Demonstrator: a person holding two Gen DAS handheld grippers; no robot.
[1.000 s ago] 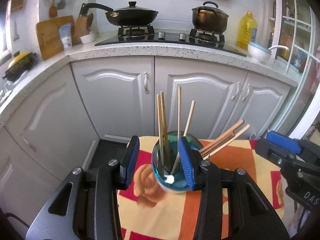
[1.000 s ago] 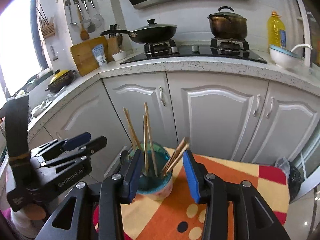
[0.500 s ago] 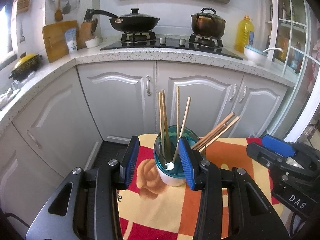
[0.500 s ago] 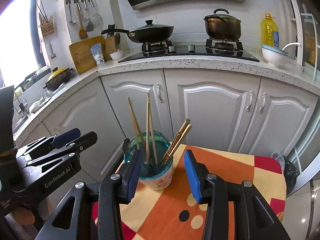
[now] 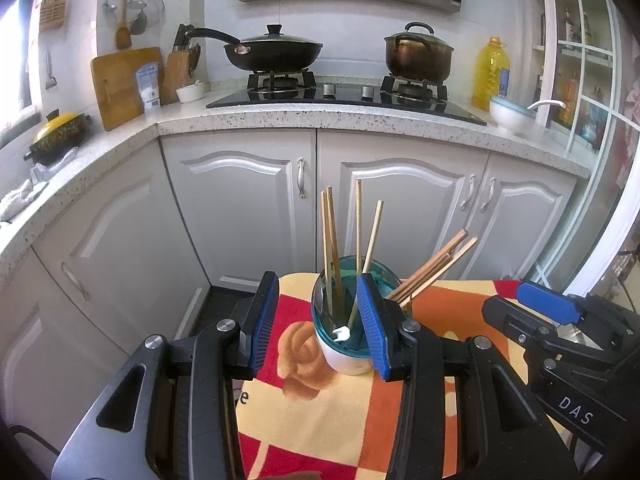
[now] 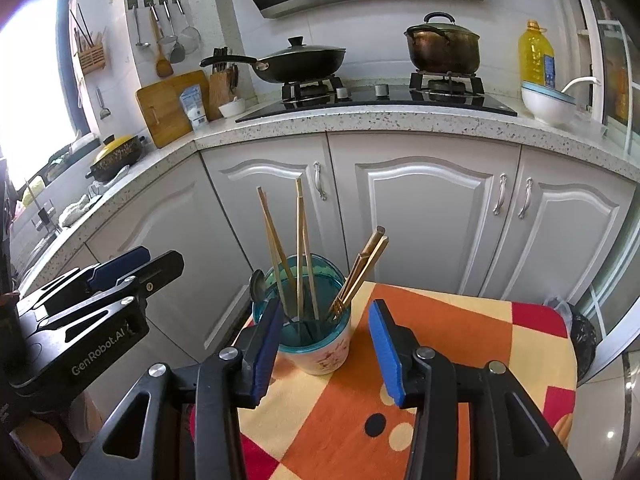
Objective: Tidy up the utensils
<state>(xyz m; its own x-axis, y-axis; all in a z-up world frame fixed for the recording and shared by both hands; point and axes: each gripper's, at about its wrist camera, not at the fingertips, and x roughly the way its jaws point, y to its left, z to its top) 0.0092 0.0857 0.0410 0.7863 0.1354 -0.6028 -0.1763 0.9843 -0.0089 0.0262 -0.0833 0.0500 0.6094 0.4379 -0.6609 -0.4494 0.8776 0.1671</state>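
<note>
1. We hold the left gripper (image 5: 318,322) and right gripper (image 6: 323,346) with jaws parted and empty, both close to the cup (image 6: 316,344).
2. The cup stands near the corner of the patterned cloth (image 6: 440,360); a nudge may tip it off.
3. The chopsticks (image 6: 300,248) lean loosely; brushing them may spill them.
4. A spoon (image 6: 256,286) appears to hang outside the rim and may slip.

wooden chopsticks (image 5: 330,248), glossy cup (image 5: 344,356)
</note>
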